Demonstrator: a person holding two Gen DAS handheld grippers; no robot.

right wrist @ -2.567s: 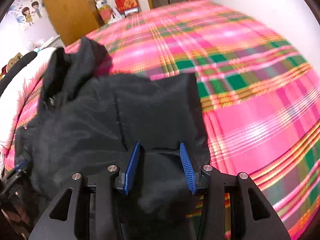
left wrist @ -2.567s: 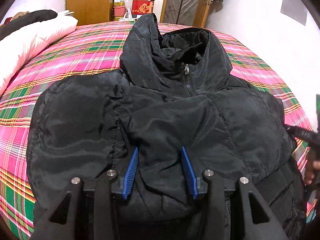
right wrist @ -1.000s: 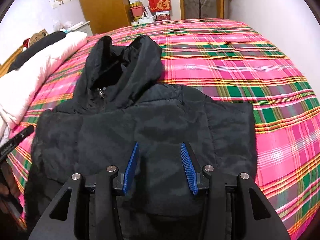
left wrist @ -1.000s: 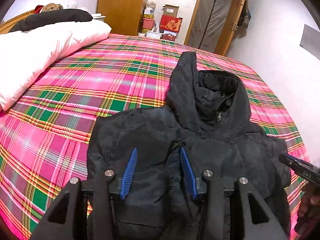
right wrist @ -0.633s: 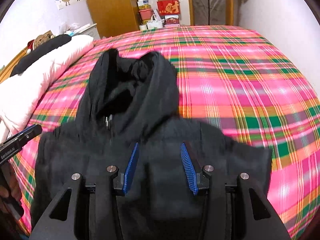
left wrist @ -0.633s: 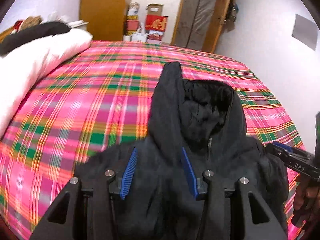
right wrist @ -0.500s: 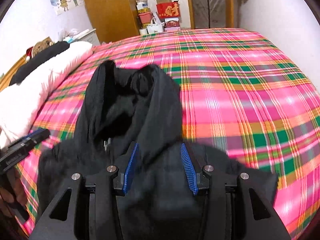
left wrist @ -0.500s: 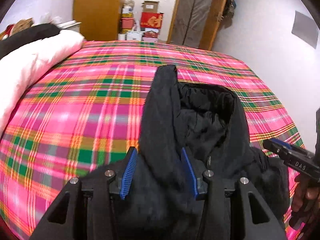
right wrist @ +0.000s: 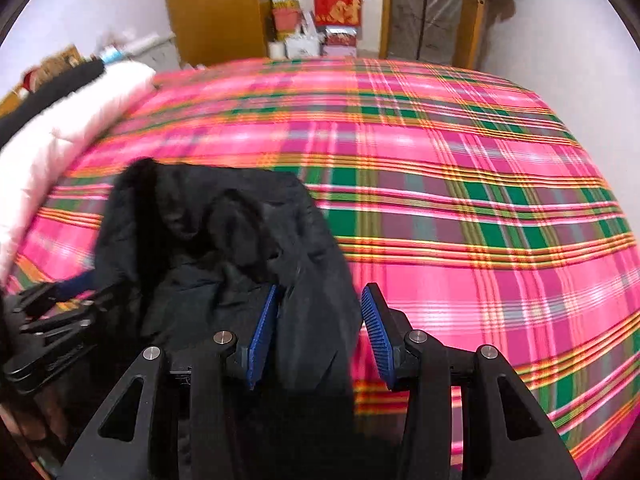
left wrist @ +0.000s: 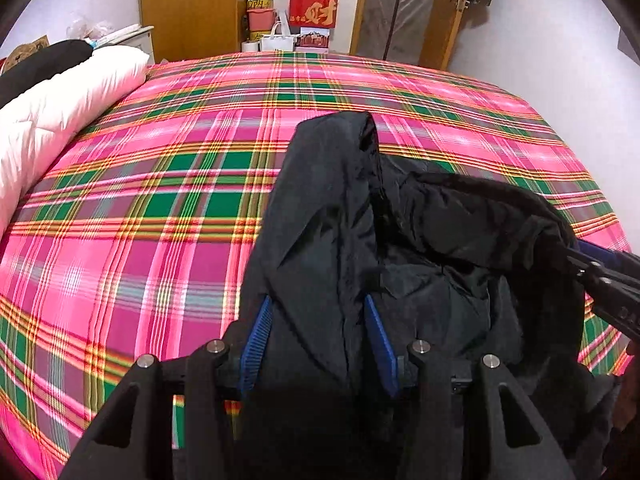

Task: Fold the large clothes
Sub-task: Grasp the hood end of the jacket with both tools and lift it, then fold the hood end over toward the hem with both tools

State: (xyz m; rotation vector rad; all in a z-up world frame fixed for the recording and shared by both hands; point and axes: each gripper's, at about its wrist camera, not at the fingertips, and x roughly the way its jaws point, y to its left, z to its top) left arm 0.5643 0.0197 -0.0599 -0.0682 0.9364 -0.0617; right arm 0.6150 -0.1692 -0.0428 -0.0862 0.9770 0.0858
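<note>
A black padded jacket lies on the pink and green plaid bed (left wrist: pixel 152 208). Only its hood (left wrist: pixel 336 200) shows; the body is hidden beneath my grippers. The left gripper (left wrist: pixel 316 304) straddles the hood's left edge. Its jaws are closing with fabric filling the gap between the blue pads. My right gripper (right wrist: pixel 320 292) straddles the hood's right edge (right wrist: pixel 312 248). A strip of bed sheet shows between that fabric and the right pad, so this grip stands open. The right gripper's fingers (left wrist: pixel 608 280) reach the hood's rim in the left wrist view.
A white quilt (left wrist: pixel 60 112) with a black garment (left wrist: pixel 44 64) on it lies along the bed's left side. Beyond the bed stand a wooden wardrobe (left wrist: pixel 188 4), stacked boxes (left wrist: pixel 312 12) and a door (left wrist: pixel 404 8). A white wall (left wrist: pixel 560 48) runs along the right.
Both grippers have travelled forward over the jacket, from its body to the hood. The body has slipped out of view below them. The hood has kept its place on the bed.
</note>
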